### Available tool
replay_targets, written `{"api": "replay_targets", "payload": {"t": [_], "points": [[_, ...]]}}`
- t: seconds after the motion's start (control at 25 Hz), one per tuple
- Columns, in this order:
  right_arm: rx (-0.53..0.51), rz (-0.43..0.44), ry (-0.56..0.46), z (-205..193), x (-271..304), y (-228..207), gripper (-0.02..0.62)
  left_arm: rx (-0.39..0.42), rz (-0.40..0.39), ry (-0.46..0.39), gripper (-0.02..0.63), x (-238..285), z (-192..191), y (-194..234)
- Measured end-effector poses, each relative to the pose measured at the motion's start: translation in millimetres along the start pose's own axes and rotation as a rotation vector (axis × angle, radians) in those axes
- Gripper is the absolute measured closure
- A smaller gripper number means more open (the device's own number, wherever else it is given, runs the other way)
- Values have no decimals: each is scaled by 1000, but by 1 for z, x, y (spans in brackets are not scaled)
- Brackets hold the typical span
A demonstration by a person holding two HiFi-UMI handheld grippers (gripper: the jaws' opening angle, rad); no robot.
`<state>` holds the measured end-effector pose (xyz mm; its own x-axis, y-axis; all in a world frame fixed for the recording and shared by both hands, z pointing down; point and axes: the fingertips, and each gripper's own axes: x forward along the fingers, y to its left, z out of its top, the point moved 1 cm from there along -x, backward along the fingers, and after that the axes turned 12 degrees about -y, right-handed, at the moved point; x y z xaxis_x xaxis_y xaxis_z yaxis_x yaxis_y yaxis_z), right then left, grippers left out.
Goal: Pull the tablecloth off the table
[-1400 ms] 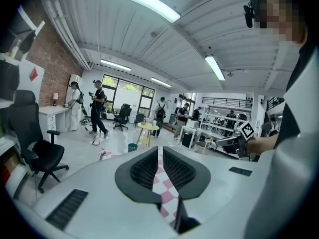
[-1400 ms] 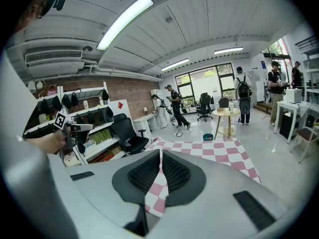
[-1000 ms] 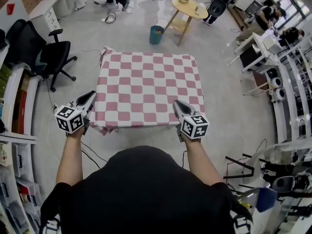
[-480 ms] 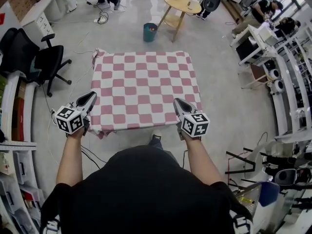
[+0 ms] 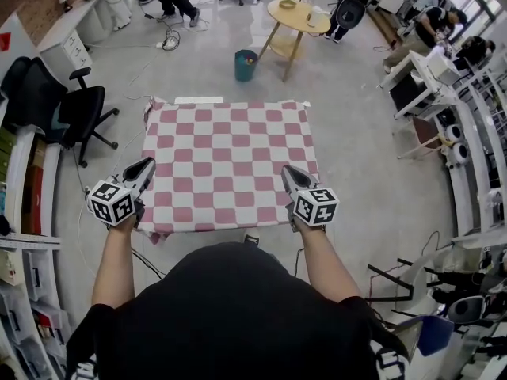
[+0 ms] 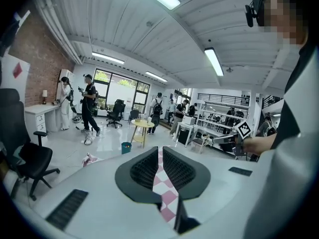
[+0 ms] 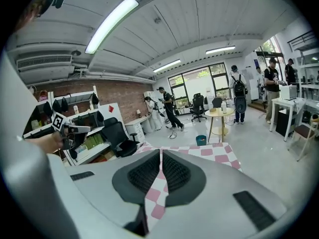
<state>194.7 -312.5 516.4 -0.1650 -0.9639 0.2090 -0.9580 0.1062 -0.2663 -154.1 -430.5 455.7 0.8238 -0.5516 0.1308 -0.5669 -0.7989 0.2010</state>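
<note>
While the pink-and-white checked tablecloth (image 5: 230, 165) is mostly spread flat over the table, a thin white strip of bare tabletop (image 5: 200, 100) shows at the far edge, so I'd say the pull is under way but nowhere near finished.

Both claws have a proper bite on it. The left gripper (image 5: 146, 165) is pinched nearly closed with a fold of the checked cloth squeezed between its ribbed pads. The right gripper (image 5: 287, 170) is the same, clamped narrow on the fabric at the other side, close to the near corners. The cloth looks stretched fairly taut between them.

If I were coaching from the sidelines, I'd say draw both hands back at the same pace and keep them level and wide apart, so the sheet slides as one piece instead of skewing or bunching on one side. Don't loosen either pinch until the far edge clears the top. The far left corner (image 5: 150, 105) looks a bit rumpled and could drag.

Also mind the feet, since there are cables (image 5: 150, 248) on the floor near the person. The black office chair (image 5: 79, 109) and the teal bin (image 5: 245, 64) sit well clear.
</note>
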Motion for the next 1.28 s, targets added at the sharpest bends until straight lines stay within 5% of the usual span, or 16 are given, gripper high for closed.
{"api": "replay_targets", "payload": {"t": [0.56,1.28], "points": [[-19,52,26,41,37,-112,552,-4,20,-7,557,125,12,-31],[17,107,64,44,91,-217,552,-15,118,13,557,217,2,-35]]}}
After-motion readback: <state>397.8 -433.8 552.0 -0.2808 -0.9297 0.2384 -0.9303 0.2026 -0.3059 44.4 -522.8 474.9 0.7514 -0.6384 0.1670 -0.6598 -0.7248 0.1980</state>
